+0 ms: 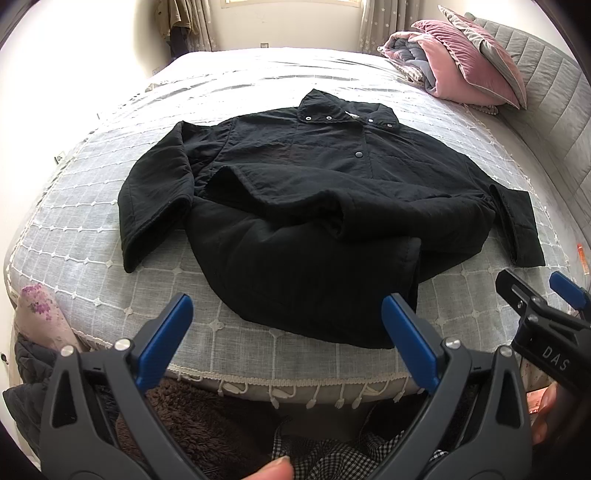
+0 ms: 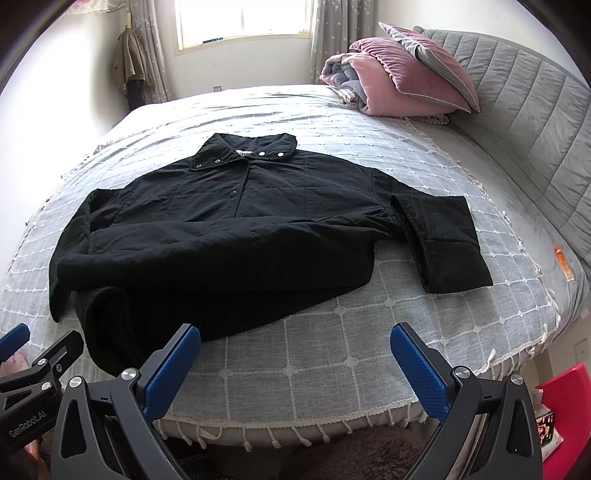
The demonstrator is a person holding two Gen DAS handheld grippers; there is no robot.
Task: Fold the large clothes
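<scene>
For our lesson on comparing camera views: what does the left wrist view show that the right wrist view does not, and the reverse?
Only the left wrist view shows checked fabric and brown fleece below the bed edge, plus a fingertip.

Only the right wrist view shows the window in full and a red object at the lower right.

Both show the black jacket spread on the bed cover, the pink pillows, and both grippers open: left gripper, right gripper.

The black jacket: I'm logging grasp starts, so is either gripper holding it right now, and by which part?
Nothing is held. The left gripper and right gripper are both open, short of the black jacket, which lies on the bed.
</scene>
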